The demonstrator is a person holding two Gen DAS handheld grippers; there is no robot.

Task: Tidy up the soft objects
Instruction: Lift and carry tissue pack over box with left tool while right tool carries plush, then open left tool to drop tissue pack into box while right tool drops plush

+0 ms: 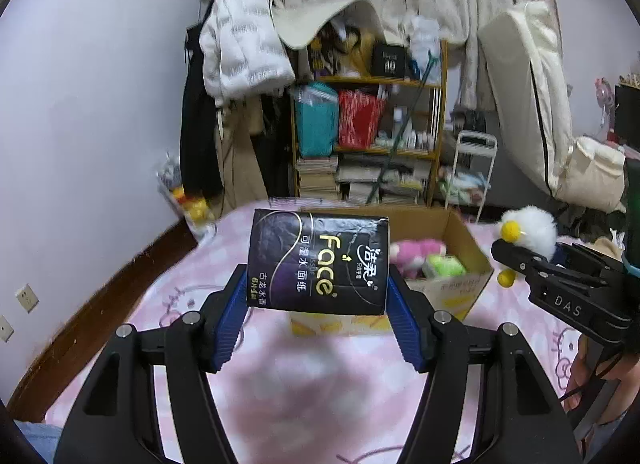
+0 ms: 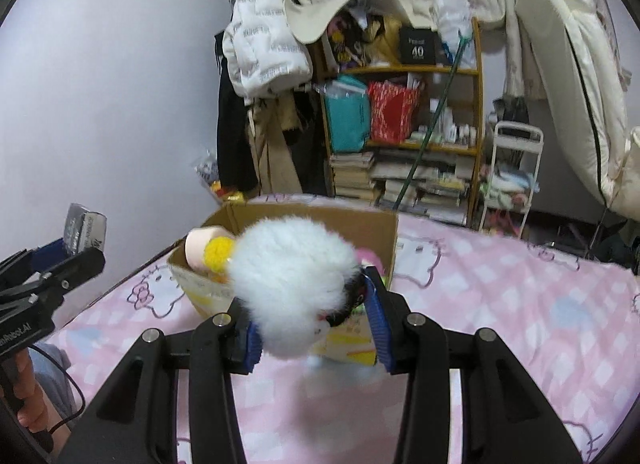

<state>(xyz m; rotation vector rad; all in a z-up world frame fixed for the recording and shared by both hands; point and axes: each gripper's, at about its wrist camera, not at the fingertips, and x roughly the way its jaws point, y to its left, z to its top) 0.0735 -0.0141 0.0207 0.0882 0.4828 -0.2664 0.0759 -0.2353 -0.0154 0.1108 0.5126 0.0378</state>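
Item one: a dark pack of facial tissues (image 1: 318, 262), clamped across its sides between the blue pads of the left gripper (image 1: 316, 300) and carried clear of the pink cartoon-print bedspread (image 1: 280, 396), printed face toward the camera; gripping the flat sides probably keeps the soft pack from folding. Item two: a white fluffy plush toy (image 2: 292, 288) with yellow pom-pom parts, pinched about its body by the right gripper (image 2: 314, 324), whose pads sink into the fur, the firm squeeze likely needed because the pile gives way. Both items hang in the air just short of the open cardboard box (image 1: 460, 236), which stands on the bedspread with flaps up. Contents of the box so far: a pink plush (image 1: 416, 254), a green soft piece (image 1: 444, 266), and a pale peach object at its near-left corner (image 2: 204, 244), identity unclear. Judgement: the box serves as the collecting bin, and both held items appear destined for it.
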